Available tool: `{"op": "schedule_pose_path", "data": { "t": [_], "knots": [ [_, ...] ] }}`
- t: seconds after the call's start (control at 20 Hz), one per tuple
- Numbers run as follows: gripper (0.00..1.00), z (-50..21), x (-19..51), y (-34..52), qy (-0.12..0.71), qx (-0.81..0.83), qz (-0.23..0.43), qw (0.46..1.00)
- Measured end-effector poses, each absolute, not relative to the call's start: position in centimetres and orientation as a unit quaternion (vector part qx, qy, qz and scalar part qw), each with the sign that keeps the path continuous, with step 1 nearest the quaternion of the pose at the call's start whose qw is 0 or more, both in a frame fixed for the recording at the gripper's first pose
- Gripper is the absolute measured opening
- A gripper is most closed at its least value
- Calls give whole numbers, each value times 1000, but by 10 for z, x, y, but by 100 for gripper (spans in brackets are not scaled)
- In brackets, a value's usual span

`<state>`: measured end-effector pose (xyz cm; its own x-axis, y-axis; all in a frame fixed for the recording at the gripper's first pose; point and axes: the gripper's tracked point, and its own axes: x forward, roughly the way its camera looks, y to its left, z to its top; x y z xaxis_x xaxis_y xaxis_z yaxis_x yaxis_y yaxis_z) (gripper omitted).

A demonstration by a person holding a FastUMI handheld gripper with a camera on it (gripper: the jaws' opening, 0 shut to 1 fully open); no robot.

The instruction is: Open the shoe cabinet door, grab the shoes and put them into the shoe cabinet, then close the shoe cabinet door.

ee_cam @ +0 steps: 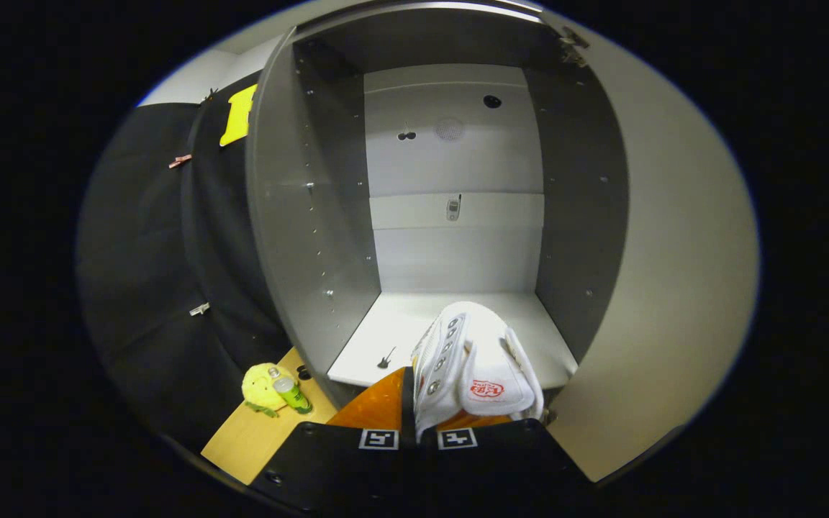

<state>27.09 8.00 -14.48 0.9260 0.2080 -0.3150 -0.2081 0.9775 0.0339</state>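
1. The gripper (418, 421) is closed down on a white shoe (472, 360). The fingers sit nearly together, with the shoe's upper edge pinched between them. The shoe hangs just ahead of the fingers, its eyelet row and tongue turned toward the camera.
2. The shoe cabinet (450, 216) stands straight ahead with its door (666, 273) swung wide open to the right of the gripper. I judge the opening step done and the placing step to be in hand.
3. The shoe is over the front lip of the cabinet's white bottom shelf (400, 331). Whether its sole touches the shelf cannot be told, because the shoe itself hides it.
4. To do this step well, carry the shoe further in, beyond the front lip, until it is wholly over the shelf. Lower it until the sole rests flat, and only then part the fingers. Keep it centred between the grey side walls so that it clears both.
5. Set it deep enough that the door can shut without catching the heel or toe.
6. A thin pinch on a soft upper could slip, so slow, level travel seems wise.
7. The tongue carries a red oval logo (487, 389), but the lettering is too small to read.
8. To the left of the fingers, on the wooden worktop (249, 435), lie a yellow plush toy (260, 388) and a small green bottle (291, 394). Neither belongs to the task.
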Motion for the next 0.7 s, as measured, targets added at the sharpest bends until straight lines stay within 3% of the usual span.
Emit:
{"op": "schedule_pose_path", "data": {
  "t": [0.7],
  "knots": [
    [5,-211,458,95,203,-78,90,972]
  ]
}}
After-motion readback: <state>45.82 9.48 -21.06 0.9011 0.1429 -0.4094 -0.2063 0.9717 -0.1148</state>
